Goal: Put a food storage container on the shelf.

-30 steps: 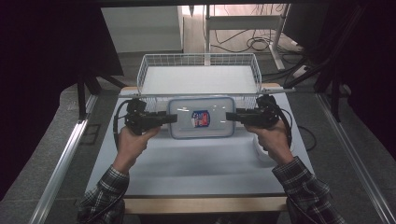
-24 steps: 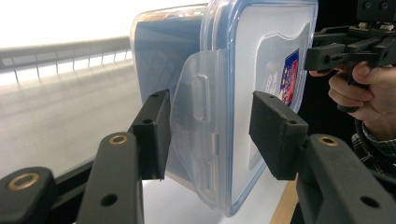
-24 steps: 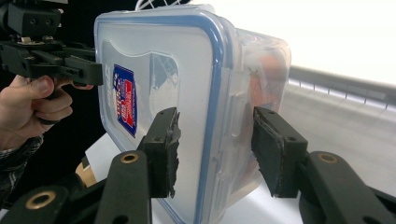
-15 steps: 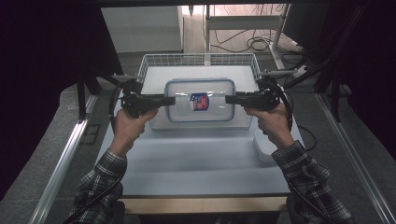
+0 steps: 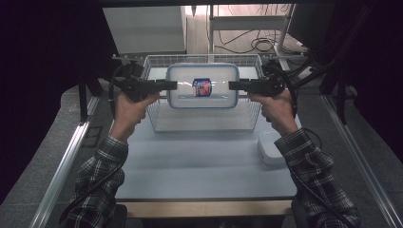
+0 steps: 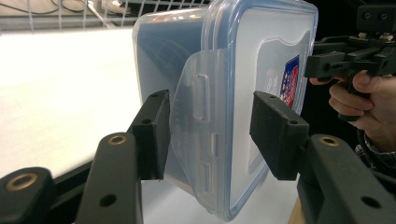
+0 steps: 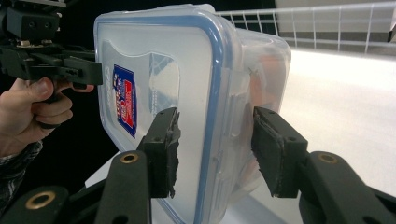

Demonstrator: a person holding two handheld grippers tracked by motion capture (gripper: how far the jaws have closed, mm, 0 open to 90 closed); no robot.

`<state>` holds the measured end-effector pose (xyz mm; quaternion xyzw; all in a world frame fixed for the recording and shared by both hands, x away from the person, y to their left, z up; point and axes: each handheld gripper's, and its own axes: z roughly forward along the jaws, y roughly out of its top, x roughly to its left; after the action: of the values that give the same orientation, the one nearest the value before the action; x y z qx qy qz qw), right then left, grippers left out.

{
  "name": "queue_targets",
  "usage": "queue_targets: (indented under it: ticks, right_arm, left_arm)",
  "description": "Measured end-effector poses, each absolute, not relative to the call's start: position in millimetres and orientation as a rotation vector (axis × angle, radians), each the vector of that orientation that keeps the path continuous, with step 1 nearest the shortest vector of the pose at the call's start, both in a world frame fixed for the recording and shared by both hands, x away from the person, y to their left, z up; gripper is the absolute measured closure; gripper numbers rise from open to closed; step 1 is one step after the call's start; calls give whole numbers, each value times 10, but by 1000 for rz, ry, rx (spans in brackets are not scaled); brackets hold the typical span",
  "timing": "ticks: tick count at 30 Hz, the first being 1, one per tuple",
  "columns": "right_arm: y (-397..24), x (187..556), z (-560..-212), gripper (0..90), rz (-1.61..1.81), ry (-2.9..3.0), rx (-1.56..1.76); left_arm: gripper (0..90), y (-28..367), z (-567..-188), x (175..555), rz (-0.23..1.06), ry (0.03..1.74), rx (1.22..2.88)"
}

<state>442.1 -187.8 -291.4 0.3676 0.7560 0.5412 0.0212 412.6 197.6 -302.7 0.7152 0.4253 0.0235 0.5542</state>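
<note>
I've got the left gripper [image 5: 172, 85] and right gripper [image 5: 234, 85] clamped on the lidded container's [image 5: 203, 86] 2 ends, keeping it level above the wire basket [image 5: 204, 121].

I can't read any text from here. The one printed thing I see is a red, white and blue label [image 5: 202, 87] on the lid of the clear plastic container [image 5: 180, 97], centre top of the high view; its lettering is too small and blurred.
</note>
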Motion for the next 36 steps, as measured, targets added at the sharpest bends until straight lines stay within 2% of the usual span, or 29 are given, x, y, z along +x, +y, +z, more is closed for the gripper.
queue_targets:
  ticks: [10, 21, 31, 36]
  right_arm:
    - [-1824, 4641, -2815, 521, 1688, 2321, 1153]
    - [-1796, 4914, -2849, 513, 1676, 2295, 1241]
    - [-1792, 4966, -2938, 499, 1682, 2274, 1251]
    - [-1700, 4929, -2985, 480, 1541, 2262, 1216]
  left_arm:
    - [487, 2020, -2929, 4360, 54, 1021, 1675]
    - [483, 2035, -3066, 4634, 12, 1055, 1648]
    - [477, 2043, -3144, 4724, 9, 1042, 1630]
    - [450, 2034, -3194, 4775, 10, 1069, 1625]
